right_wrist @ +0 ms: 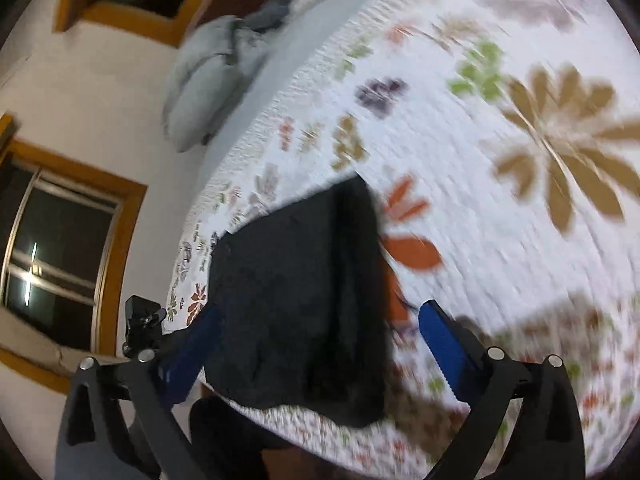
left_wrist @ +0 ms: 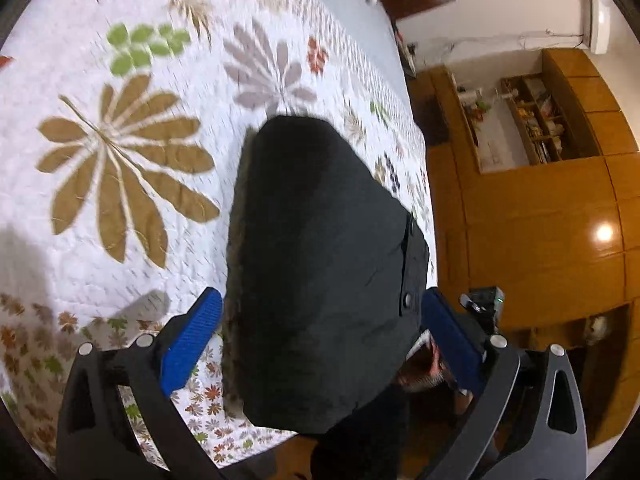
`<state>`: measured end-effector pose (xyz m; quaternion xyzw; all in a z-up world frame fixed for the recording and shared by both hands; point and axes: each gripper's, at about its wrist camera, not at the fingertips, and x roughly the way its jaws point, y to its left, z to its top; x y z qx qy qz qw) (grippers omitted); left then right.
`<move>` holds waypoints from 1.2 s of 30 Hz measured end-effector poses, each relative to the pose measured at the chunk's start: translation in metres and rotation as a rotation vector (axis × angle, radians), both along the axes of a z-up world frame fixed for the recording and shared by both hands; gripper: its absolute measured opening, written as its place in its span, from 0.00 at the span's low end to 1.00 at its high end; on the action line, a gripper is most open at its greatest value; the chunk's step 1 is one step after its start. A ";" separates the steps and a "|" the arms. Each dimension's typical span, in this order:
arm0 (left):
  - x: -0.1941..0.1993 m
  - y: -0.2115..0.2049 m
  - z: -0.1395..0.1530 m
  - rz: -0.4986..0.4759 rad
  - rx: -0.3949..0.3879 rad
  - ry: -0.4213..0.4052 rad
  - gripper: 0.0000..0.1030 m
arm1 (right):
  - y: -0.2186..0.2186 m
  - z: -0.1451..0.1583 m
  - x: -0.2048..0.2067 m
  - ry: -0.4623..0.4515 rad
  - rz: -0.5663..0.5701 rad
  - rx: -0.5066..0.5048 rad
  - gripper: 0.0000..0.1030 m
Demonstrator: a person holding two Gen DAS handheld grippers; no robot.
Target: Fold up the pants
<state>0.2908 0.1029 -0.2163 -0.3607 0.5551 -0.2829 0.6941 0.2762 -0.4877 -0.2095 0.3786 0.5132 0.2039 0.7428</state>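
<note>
Both views were smeared by motion blur, so I could not tell how many layers the black pants had. They lay folded on the floral quilt near its edge, between and ahead of the fingers. My left gripper hovered above them, spread wide and empty; my right gripper likewise, released, over the pants.
</note>
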 end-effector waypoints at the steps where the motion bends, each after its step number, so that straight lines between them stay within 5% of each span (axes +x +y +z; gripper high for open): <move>1: 0.004 -0.002 -0.005 -0.017 -0.002 0.016 0.97 | -0.002 -0.006 -0.001 0.025 -0.001 0.018 0.97; 8: 0.025 -0.023 -0.032 -0.123 -0.013 0.066 0.97 | 0.002 -0.042 0.009 0.125 0.054 0.109 0.97; 16: 0.046 -0.044 -0.052 -0.176 -0.062 0.080 0.97 | 0.033 -0.064 0.027 0.136 0.165 0.141 0.97; 32: 0.044 -0.063 -0.064 -0.231 -0.069 0.090 0.97 | 0.067 -0.070 0.047 0.134 0.225 0.214 0.97; 35: 0.041 -0.068 -0.063 -0.229 -0.021 0.091 0.94 | 0.071 -0.068 0.048 0.123 0.227 0.206 0.97; 36: 0.041 -0.070 -0.063 -0.232 -0.003 0.085 0.85 | 0.073 -0.066 0.047 0.115 0.229 0.195 0.95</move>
